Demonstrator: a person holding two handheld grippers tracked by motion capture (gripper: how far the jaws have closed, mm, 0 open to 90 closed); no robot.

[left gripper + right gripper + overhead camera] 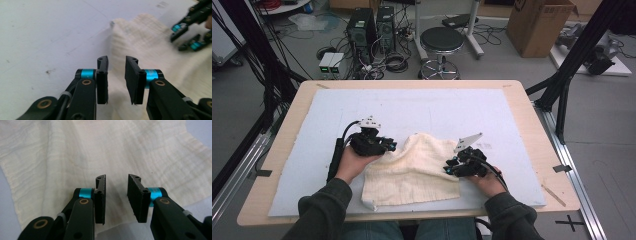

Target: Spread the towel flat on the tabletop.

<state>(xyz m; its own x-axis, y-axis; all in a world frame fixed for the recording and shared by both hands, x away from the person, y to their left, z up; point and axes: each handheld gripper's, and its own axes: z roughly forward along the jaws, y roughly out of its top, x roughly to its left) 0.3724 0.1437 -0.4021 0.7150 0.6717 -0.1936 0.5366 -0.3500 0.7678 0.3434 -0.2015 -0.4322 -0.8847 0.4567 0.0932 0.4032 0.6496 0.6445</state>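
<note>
Two grippers flank a cream cloth [412, 170] that lies rumpled on the pale mat [312, 165] covering the wooden table [537, 130], toward the 6 o'clock edge nearest the person. The left gripper [389, 146] sits at the cloth's 10 o'clock corner and the right gripper [448, 166] at its 3 o'clock side, probably so that each hand can take an opposite edge and spread or fold the fabric. Along the left gripper [116, 75], its jaws stand parted with nothing between them, the cloth's edge just beyond their tips. The right gripper [116, 197] likewise has its jaws apart and empty, hovering over the cloth's near edge. A raised hump at the cloth's 12 o'clock end suggests it is not yet flat
</note>
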